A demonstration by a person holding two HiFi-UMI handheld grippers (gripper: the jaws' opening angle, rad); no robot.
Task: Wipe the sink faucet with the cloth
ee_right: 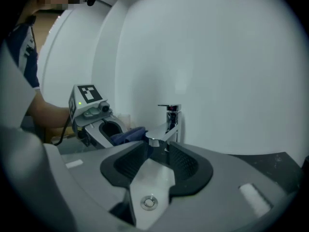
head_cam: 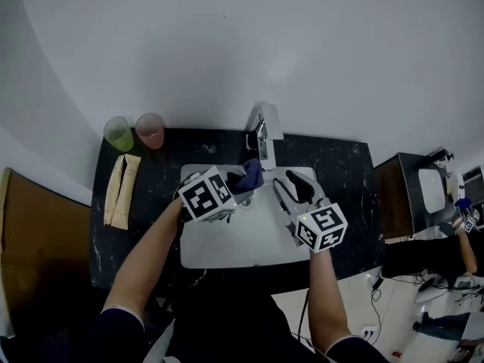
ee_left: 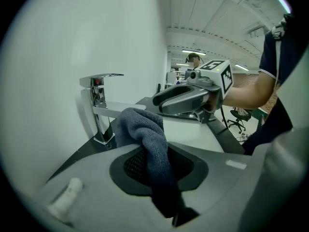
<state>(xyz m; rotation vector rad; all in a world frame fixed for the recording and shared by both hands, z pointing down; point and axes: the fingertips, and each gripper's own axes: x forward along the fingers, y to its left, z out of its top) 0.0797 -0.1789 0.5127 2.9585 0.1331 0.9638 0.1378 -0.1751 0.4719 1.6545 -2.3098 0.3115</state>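
Note:
The chrome faucet point(head_cam: 262, 138) stands at the back edge of the white sink point(head_cam: 242, 240), its spout reaching over the basin. My left gripper point(head_cam: 240, 187) is shut on a dark blue cloth point(head_cam: 249, 178), which bunches out of the jaws right beside the spout. In the left gripper view the cloth point(ee_left: 149, 134) hangs between the pads, in front of the faucet point(ee_left: 99, 100). My right gripper point(head_cam: 291, 180) hovers over the basin to the right of the spout, open and empty. Through its gap I see the faucet point(ee_right: 170, 120) and the drain point(ee_right: 148, 202).
A green cup point(head_cam: 119, 133) and a pink cup point(head_cam: 150, 129) stand at the back left of the dark countertop point(head_cam: 348, 172). A folded beige towel point(head_cam: 121, 189) lies below them. The white wall rises directly behind the faucet.

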